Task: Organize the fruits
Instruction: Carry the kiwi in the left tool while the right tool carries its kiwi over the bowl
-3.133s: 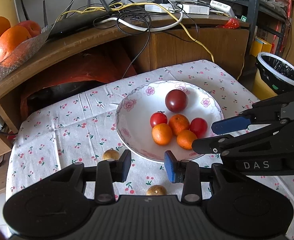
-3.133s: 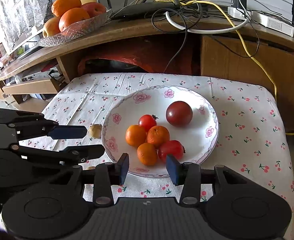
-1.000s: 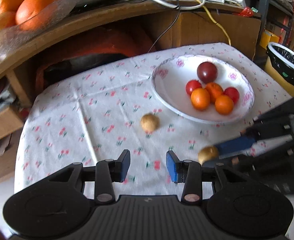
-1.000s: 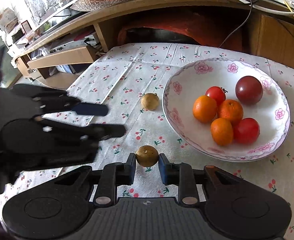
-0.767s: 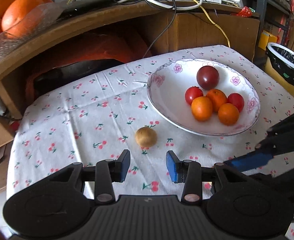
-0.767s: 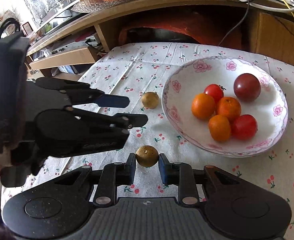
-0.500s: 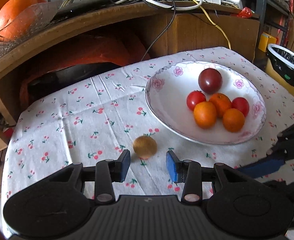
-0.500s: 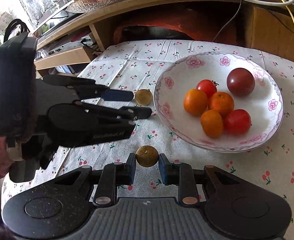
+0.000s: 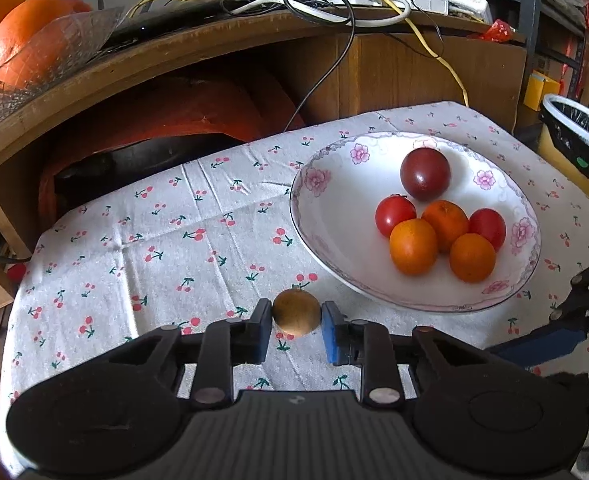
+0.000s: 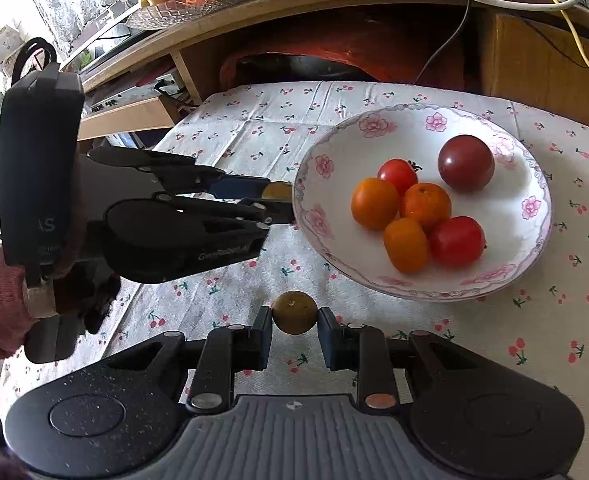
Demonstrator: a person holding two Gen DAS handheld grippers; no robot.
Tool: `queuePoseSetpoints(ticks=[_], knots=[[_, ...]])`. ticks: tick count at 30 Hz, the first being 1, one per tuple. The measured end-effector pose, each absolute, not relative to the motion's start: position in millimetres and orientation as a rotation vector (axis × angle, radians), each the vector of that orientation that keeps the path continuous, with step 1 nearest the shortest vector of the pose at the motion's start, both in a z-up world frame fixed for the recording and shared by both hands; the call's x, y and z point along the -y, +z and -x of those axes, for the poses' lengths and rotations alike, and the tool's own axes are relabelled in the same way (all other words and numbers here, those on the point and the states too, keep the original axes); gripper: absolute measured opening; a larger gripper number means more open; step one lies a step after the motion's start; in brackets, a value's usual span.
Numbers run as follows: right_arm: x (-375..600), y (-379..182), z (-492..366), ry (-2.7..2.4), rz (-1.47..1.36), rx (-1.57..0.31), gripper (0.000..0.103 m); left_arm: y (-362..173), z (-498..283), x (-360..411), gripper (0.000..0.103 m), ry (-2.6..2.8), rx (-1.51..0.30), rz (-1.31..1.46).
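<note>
Each claw pinches a small brown fruit: the left claw (image 9: 296, 321) grips one (image 9: 296, 312) just left of the plate (image 9: 322, 224); the right claw (image 10: 294, 326) grips another (image 10: 295, 312) near its front rim. Risk (my judgement) — a round fruit squirting free, or landing on the piled oranges (image 10: 408, 216) and rolling off the surface (image 9: 154, 240).

Right gripper (image 10: 294, 326) at 6 o'clock, clamped on a small brown fruit (image 10: 295, 317) above the cherry-print cloth (image 10: 494, 344). Left gripper (image 10: 277, 200) at 9 o'clock, fingers around another brown fruit (image 10: 276, 190) beside the flowered plate (image 10: 534, 168) at 2 o'clock.
</note>
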State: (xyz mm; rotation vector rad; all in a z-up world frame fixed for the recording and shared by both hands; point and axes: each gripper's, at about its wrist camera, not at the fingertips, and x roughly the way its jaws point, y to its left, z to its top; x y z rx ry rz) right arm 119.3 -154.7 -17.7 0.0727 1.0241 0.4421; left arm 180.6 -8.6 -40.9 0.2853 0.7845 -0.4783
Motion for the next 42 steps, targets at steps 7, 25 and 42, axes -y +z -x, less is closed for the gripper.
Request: queuePoseSetpoints(ticks=[7, 25, 42], knots=[[163, -20, -117, 0.414, -0.052, -1.044, 0.021, -36, -167, 7, 0.035, -0.481, -0.801, -0.315], [165, -10, -95, 0.42, 0.024, -1.041, 0.021, -18, -96, 15, 0.035, -0.496, -0.88, -0.32], [175, -2, -81, 0.389, 0.047, -1.032, 0.021, -15, -77, 38, 0.035, -0.447, -0.921, -0.331]])
